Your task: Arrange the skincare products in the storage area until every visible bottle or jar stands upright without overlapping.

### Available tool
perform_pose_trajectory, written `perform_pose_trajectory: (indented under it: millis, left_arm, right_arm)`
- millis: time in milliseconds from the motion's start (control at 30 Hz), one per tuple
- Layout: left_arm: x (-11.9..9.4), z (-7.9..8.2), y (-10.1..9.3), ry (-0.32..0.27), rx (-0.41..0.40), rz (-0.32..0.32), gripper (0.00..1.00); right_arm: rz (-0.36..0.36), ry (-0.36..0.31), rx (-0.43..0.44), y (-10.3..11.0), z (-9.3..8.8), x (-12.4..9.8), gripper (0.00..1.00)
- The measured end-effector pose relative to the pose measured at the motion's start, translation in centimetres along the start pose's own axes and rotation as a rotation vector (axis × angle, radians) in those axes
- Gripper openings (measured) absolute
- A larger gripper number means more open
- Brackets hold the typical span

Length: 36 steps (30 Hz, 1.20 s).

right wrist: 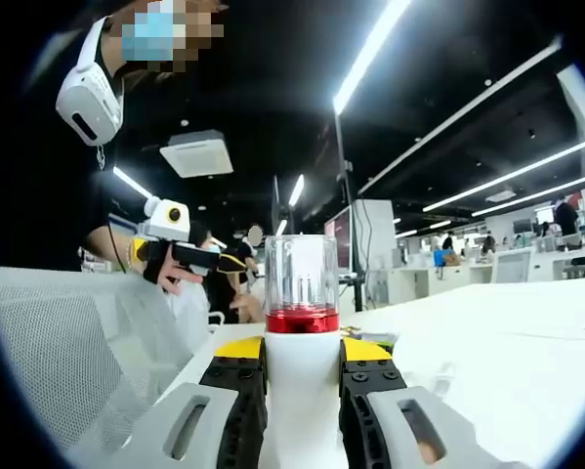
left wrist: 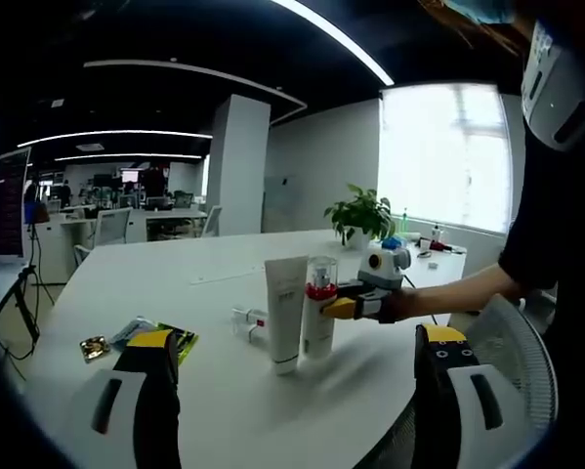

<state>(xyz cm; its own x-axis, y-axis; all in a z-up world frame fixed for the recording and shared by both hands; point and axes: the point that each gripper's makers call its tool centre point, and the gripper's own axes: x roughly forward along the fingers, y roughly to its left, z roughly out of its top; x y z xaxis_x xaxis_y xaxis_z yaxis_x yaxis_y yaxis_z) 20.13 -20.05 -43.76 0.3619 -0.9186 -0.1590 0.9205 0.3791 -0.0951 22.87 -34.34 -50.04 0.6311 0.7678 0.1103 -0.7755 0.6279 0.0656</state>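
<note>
On the white table (left wrist: 175, 278) a white tube (left wrist: 285, 313) stands upright on its cap. Right beside it is a white bottle (left wrist: 319, 305) with a red ring and a clear cap, upright, with my right gripper (left wrist: 343, 307) shut on it from the right. In the right gripper view that bottle (right wrist: 301, 332) rises between my right gripper's (right wrist: 302, 360) jaws. My left gripper (left wrist: 296, 338) stands wide open near the table's front edge, holding nothing. It shows again as the left gripper (right wrist: 199, 256) in a person's hand. A small clear item (left wrist: 246, 318) lies flat behind the tube.
Flat packets (left wrist: 160, 338) and a small foil sachet (left wrist: 95, 347) lie at the left of the table. A potted plant (left wrist: 360, 213) and small items stand at the far right end. A mesh chair (left wrist: 512, 352) sits by the near edge, the same chair (right wrist: 87, 342) beside the person.
</note>
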Motion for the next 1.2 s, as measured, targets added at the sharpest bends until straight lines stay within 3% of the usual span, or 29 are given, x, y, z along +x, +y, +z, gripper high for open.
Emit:
perform_pose_trajectory:
  millis: [433,567,667,833,933,1200]
  left_arm:
    - [0.2,-0.2,-0.2,0.009,-0.023,-0.017,0.95]
    - [0.3,-0.5,-0.5,0.021,-0.022,-0.035,0.93]
    - [0.4,-0.6,-0.9,0.027,-0.017,-0.050,0.93]
    - [0.4,-0.9,-1.1,0.039,-0.017,-0.060,0.93]
    - [0.3,-1.0,-0.9,0.045,-0.023,-0.054,0.92]
    - [0.3,-1.5,-0.4,0.066,-0.056,-0.038,0.90]
  right_arm:
    - [-0.002,0.004,0.013,0.3,-0.7,0.0,0.18]
    - [-0.001,-0.002,0.072,0.8,-0.7,0.2,0.19]
    - [-0.001,0.019,0.066,0.9,-0.7,0.3,0.19]
    - [-0.027,0.104,0.082,1.0,-1.0,0.3,0.22]
    - [-0.040,0.194,0.076,1.7,-2.0,0.0,0.23]
    - [-0.078,0.308,0.075,2.2,-3.5,-0.5,0.26]
